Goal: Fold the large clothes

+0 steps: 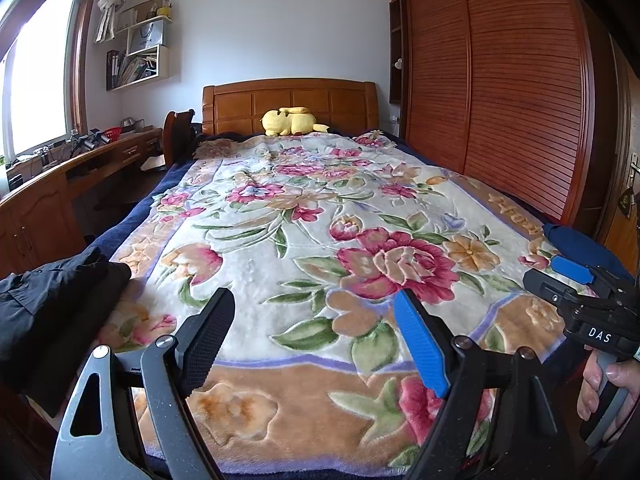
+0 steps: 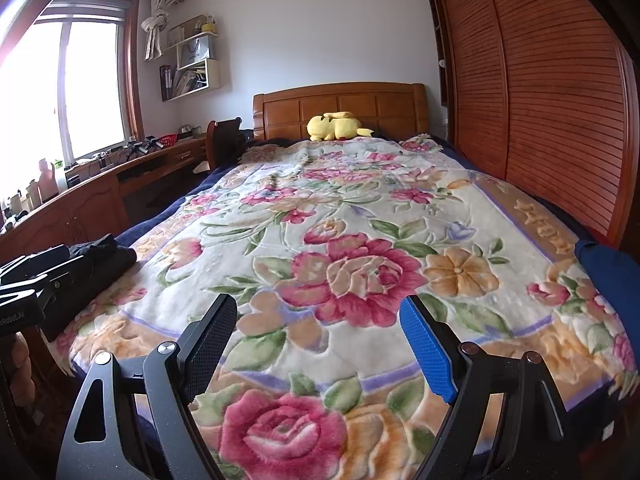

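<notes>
A black garment [image 1: 60, 300] lies bunched on the near left corner of the bed, also seen in the right wrist view [image 2: 104, 256]. A navy blue garment [image 1: 580, 244] [image 2: 608, 268] rests at the bed's right edge. My left gripper [image 1: 314, 294] hovers open over the floral blanket [image 1: 300, 220], nothing between its fingers, the black garment just to its left. My right gripper [image 2: 318, 300] is open too, over the blanket [image 2: 360, 208] near the foot of the bed. Each gripper shows in the other's view: the right one [image 1: 560, 280] by the navy garment, the left one [image 2: 48, 268] by the black garment.
A yellow plush toy [image 1: 292, 122] lies by the wooden headboard [image 1: 288, 100]. Slatted wardrobe doors [image 1: 500, 100] run along the bed's right side. A wooden desk [image 1: 60, 176] with clutter and a chair [image 1: 178, 132] stand left under the window. A hand [image 1: 604, 384] grips the right handle.
</notes>
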`<state>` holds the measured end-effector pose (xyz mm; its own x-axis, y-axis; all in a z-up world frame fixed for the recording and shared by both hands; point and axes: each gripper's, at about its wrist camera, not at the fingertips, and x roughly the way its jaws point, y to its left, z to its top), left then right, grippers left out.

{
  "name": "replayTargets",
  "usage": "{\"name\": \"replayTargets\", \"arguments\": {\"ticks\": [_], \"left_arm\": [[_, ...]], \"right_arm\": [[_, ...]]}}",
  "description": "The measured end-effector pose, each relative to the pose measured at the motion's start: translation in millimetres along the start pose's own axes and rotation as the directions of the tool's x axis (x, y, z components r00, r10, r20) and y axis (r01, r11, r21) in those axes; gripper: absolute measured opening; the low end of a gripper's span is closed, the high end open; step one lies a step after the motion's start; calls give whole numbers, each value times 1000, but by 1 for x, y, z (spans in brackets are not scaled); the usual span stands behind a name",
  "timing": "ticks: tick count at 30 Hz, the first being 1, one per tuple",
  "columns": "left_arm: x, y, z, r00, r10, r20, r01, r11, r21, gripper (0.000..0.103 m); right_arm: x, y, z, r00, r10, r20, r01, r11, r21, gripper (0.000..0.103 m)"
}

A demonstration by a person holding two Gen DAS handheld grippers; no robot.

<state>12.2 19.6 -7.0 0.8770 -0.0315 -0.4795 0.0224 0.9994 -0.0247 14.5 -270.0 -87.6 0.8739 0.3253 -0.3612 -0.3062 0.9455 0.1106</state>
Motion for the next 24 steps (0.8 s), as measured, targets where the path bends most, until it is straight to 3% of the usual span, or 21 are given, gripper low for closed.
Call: {"name": "replayTargets", "arguments": {"ticks": [24], "left_arm": [[-2,0,0,1000,1,0,-1,1000,1,82]], "right_arm": [[-2,-2,2,1000,8,6,-8,1000,5,85]]}}
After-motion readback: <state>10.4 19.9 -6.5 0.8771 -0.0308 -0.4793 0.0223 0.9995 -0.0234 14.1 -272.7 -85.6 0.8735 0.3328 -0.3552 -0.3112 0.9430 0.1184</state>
